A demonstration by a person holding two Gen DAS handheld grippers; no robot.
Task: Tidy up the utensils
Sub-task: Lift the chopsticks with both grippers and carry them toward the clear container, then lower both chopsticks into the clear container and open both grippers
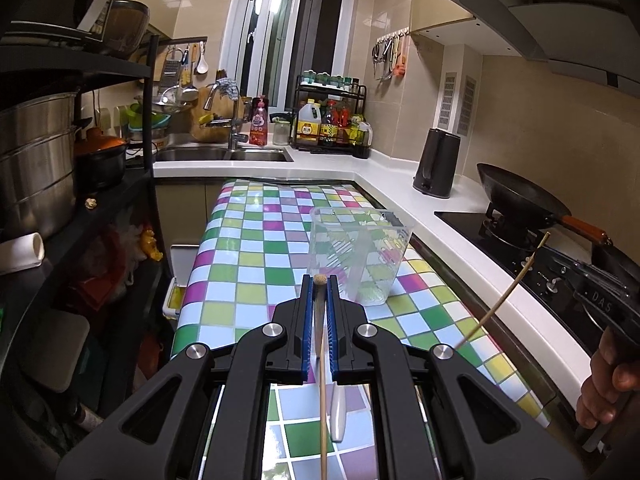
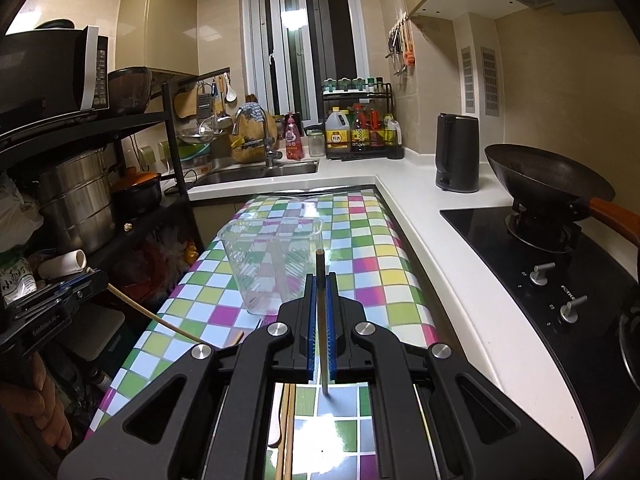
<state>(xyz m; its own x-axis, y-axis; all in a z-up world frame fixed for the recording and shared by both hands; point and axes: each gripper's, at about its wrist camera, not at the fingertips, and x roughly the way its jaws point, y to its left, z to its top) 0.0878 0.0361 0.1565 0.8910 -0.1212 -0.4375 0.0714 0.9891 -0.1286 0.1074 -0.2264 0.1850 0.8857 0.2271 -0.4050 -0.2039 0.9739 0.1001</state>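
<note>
My left gripper (image 1: pixel 319 280) is shut on a thin wooden chopstick (image 1: pixel 322 380), whose butt end pokes out between the blue pads. Just beyond it a clear plastic container (image 1: pixel 360 256) stands on the checkered table (image 1: pixel 248 264). My right gripper (image 2: pixel 320 278) is shut on another chopstick (image 2: pixel 321 344) with a dark tip, and the same container (image 2: pixel 276 264) stands ahead and slightly left. Each gripper shows in the other's view: the right gripper (image 1: pixel 600 292) at the right edge, the left gripper (image 2: pixel 60 292) at the left. More chopsticks (image 2: pixel 286 432) and a white utensil (image 1: pixel 338 412) lie on the table below.
A black wok (image 2: pixel 548 180) sits on the stove (image 2: pixel 500 240) to the right, with a dark kettle (image 2: pixel 458 156) on the white counter. A black rack (image 1: pixel 148 120) with steel pots (image 1: pixel 36 168) lines the left. The sink (image 1: pixel 224 155) and bottle rack (image 1: pixel 332 120) are at the back.
</note>
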